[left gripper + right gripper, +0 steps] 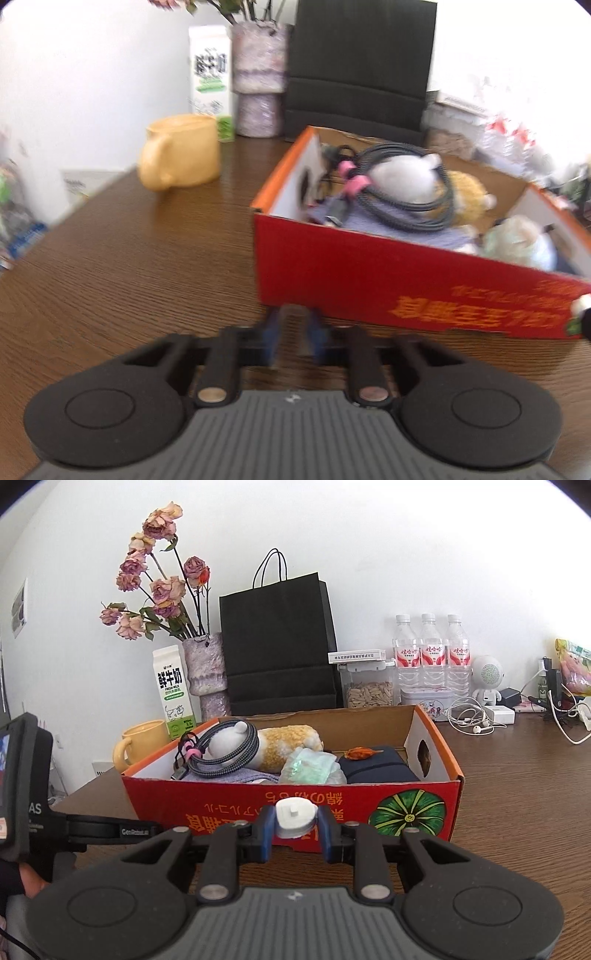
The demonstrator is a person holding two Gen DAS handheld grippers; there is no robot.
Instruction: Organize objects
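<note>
The right hand-held gripper (294,825) is clamped on a small white plug (295,818) just before the red box (236,805) on the bench (517,794), a light, rigid, likely slippery thing best pinched across its flat sides, while the left hand-held gripper (293,341) looks nearly closed and empty.
</note>
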